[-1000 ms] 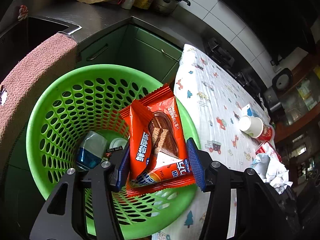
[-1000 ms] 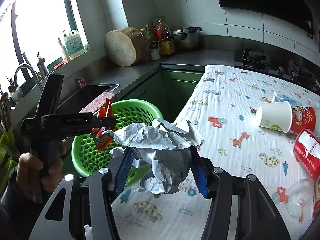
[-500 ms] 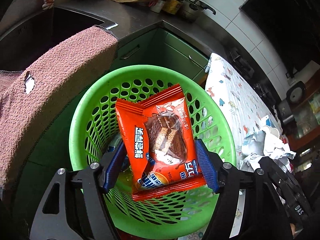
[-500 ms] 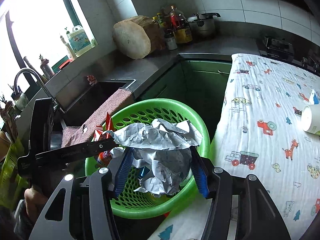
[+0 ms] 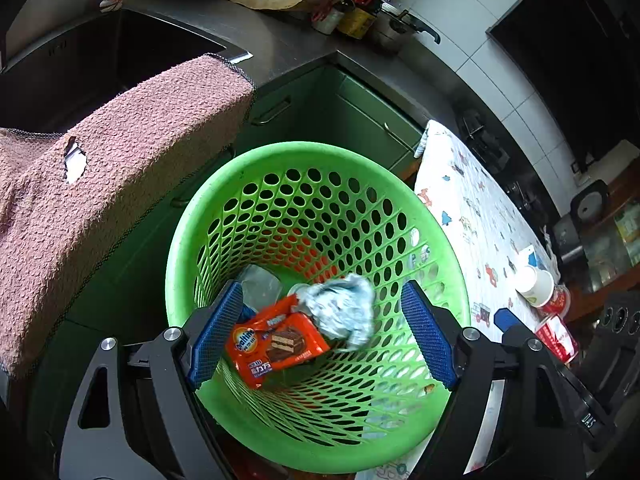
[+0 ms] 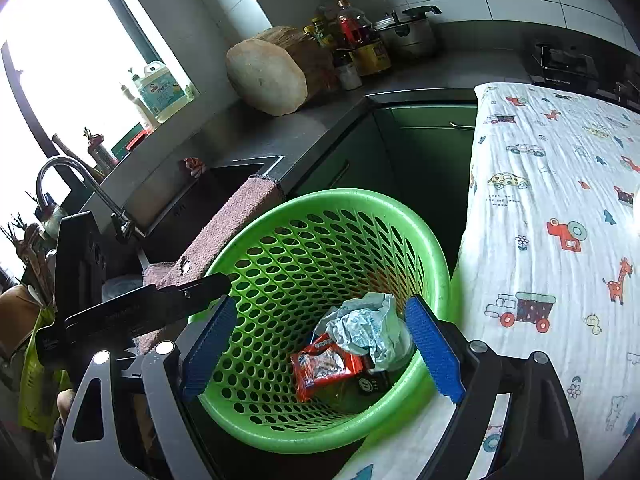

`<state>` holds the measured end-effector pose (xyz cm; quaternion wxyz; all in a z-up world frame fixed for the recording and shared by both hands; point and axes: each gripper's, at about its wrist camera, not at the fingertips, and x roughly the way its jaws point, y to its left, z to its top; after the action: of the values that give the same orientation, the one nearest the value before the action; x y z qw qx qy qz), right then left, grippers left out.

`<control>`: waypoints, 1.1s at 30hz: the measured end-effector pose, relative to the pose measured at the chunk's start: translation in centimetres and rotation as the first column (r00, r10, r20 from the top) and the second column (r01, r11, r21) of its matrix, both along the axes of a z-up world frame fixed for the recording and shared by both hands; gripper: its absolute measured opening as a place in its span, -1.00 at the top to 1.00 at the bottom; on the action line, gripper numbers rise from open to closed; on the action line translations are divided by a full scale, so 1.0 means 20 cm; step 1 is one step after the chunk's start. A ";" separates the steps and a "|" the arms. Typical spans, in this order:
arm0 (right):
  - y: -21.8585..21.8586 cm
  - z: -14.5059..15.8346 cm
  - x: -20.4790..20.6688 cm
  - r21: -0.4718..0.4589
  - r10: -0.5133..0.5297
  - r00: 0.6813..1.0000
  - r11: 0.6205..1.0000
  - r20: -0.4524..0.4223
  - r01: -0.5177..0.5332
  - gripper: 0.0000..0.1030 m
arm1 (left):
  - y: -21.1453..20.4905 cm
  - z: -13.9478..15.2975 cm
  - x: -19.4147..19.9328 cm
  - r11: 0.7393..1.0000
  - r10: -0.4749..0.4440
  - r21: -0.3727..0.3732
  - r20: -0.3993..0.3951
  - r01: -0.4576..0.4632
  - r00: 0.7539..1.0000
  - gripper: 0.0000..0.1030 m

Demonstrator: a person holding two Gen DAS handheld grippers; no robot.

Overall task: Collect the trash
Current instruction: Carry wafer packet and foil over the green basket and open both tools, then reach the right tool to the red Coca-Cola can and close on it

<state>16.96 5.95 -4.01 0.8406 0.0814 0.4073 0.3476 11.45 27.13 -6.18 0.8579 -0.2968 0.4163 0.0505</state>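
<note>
Both grippers hang over the green basket (image 5: 316, 160), pointed down into it. Left gripper (image 5: 320, 332): jaws spread wide, blue pads (image 5: 216, 332) on either side of the view, nothing between them. Right gripper (image 6: 320, 348): same posture, jaws spread wide and empty. From the right wrist view the left gripper (image 6: 132, 312) shows side-on as a black bar reaching over the basket's near rim.

Change from half a second ago: the left gripper then pinched the orange wrapper and the right one pinched the crumpled paper. Both jaws have since opened and both pieces now lie in the basket.

Basket: round, perforated plastic, standing between the green cabinets (image 6: 420, 148) and the table with the printed cloth (image 6: 560, 200). A pink towel (image 5: 120, 184) drapes over the sink edge just beside it.

Crumpled paper (image 5: 344, 308): pale blue-white wad on the basket floor, touching the wrapper.

Orange wrapper (image 5: 276, 340): flat snack packet, lying face-up and tilted, wafer picture showing. A clear plastic piece (image 5: 260, 284) sits behind it.

Still on the table, well apart from the basket: a paper cup (image 5: 534, 286) on its side and a red packet (image 5: 558, 336).
</note>
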 end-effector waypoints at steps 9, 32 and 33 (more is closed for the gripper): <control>-0.14 0.08 -0.09 -0.037 -0.018 0.998 0.999 0.067 0.021 -0.74 | -0.05 0.06 0.00 1.000 -0.017 0.012 0.027 0.016 1.000 -0.64; -1.31 0.24 -0.24 -0.191 -0.367 0.902 0.891 0.228 0.411 -0.77 | -0.64 0.17 0.13 0.972 -0.229 0.066 0.046 0.226 0.972 -0.70; -1.36 0.25 -0.22 -0.204 -0.382 0.896 0.881 0.228 0.427 -0.77 | -0.68 0.17 0.13 0.968 -0.245 0.071 0.046 0.241 0.969 -0.70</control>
<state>12.63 -21.21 0.89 0.9317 0.0271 0.3432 0.1159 14.07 13.56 -2.74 0.8778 -0.2168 0.4242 -0.0495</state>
